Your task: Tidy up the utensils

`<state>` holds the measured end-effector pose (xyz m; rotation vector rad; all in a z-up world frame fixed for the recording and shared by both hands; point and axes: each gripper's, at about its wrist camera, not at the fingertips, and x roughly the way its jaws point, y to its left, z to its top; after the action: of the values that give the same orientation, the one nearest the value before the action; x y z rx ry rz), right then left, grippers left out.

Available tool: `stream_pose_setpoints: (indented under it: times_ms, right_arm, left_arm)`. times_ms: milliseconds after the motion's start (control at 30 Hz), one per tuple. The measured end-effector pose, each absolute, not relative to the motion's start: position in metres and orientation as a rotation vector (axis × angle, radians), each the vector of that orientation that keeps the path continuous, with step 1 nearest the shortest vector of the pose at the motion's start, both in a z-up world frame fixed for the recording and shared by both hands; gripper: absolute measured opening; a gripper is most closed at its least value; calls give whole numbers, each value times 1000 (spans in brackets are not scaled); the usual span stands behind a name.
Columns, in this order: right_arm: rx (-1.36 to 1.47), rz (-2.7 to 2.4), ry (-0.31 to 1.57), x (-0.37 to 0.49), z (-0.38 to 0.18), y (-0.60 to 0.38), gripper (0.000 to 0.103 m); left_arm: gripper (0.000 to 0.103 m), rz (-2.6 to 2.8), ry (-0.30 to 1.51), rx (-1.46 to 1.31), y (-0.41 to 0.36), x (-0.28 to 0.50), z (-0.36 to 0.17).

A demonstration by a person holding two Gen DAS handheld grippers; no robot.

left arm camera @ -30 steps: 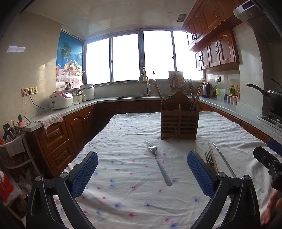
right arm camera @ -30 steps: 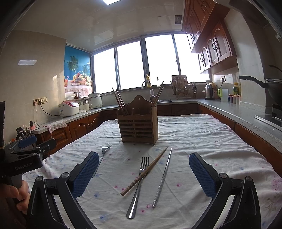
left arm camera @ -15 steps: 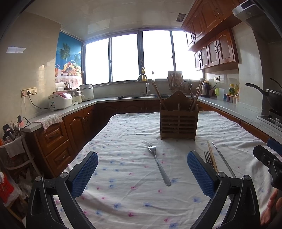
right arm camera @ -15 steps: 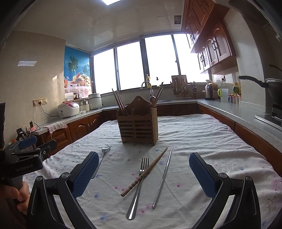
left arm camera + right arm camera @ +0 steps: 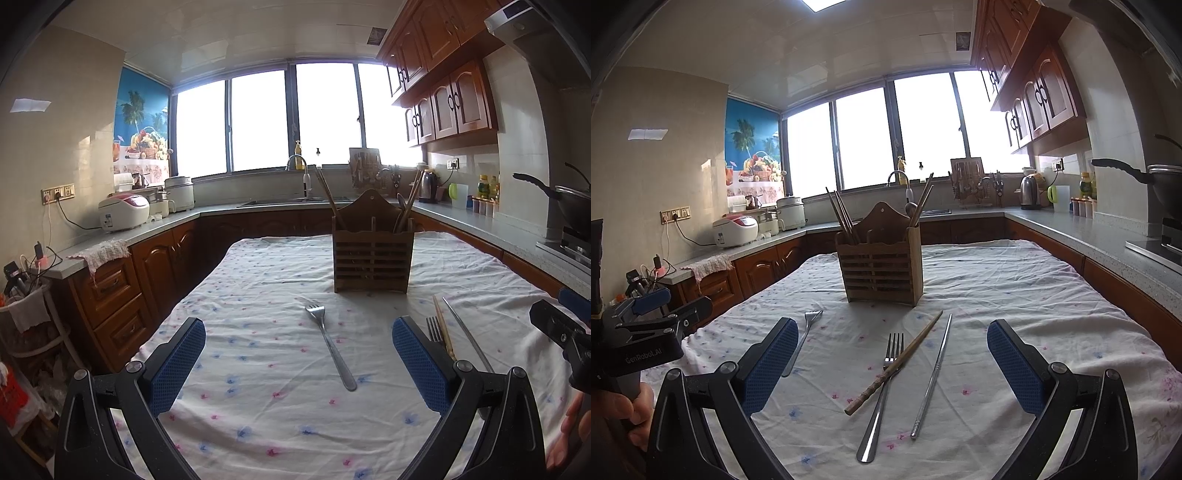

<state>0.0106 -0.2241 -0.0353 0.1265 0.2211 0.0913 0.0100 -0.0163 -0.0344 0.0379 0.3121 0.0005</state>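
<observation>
The forks (image 5: pixel 882 387) are shiny smooth metal; the chopstick (image 5: pixel 894 363) and slatted holder (image 5: pixel 881 273) are matt wood; the tablecloth (image 5: pixel 1015 295) is wrinkled cloth.

Daylight is pouring in through the wide windows (image 5: pixel 295 118) ahead of me, blowing them out to pure white. A ceiling light panel (image 5: pixel 823 3) is glaring at the top of my right view. The tablecloth (image 5: pixel 258 295) is catching soft, even light (shadows under the utensils are barely showing), while the wooden holder (image 5: pixel 881 271) is standing backlit and dark. Both fisheye views are bending straight lines near the edges, and the corners are fading to black. Focus is staying fairly sharp throughout.
</observation>
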Motion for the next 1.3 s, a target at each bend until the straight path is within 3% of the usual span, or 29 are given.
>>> stream_pose_setpoints:
  times_ms: [1300]
  right_arm:
    - [152, 82, 239, 15, -33, -222, 103]
  left_arm:
    - [102, -27, 319, 27, -20, 16, -32]
